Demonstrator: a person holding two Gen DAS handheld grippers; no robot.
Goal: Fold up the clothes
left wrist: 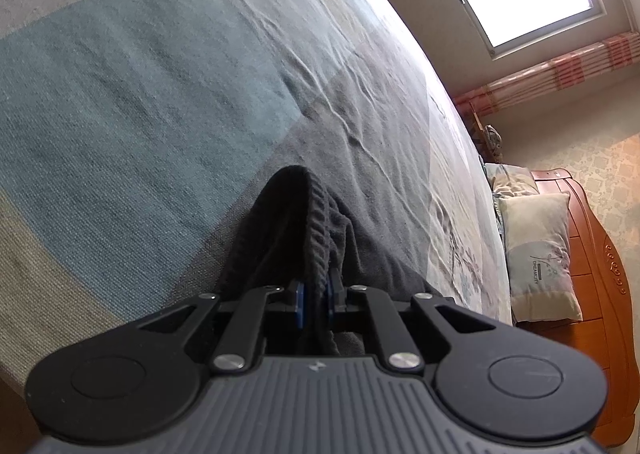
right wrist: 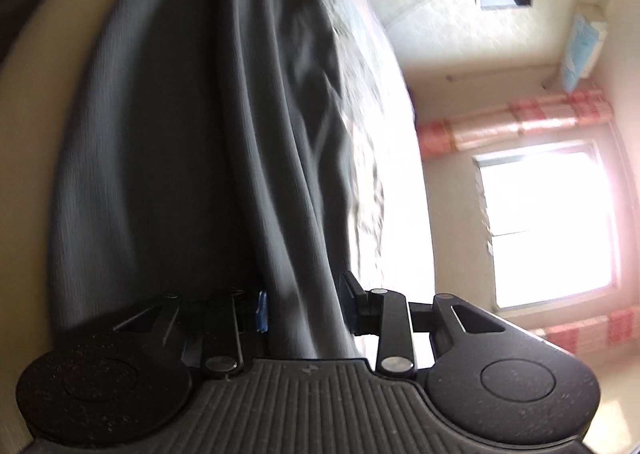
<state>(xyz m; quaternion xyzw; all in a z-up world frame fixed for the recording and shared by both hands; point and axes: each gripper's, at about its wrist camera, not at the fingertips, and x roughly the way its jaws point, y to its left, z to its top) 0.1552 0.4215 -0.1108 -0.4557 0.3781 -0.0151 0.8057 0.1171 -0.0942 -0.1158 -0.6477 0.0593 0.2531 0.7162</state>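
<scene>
My left hand-held gripper (left wrist: pixel 316 294) is nearly closed, its blue pads pinching the ribbed waistband of the dark garment (left wrist: pixel 304 222), which lies on the bed (left wrist: pixel 140 94) over the grey and teal cover, toward the side where the pillows (left wrist: pixel 536 254) sit against the wooden headboard (left wrist: pixel 592 254). My right hand-held gripper (right wrist: pixel 306 310) stands wider, with a thick fold of the same garment (right wrist: pixel 180 154) running between its fingers; the picture is blurred, so I cannot tell whether it grips. The window (right wrist: pixel 548 222) glares beyond.
</scene>
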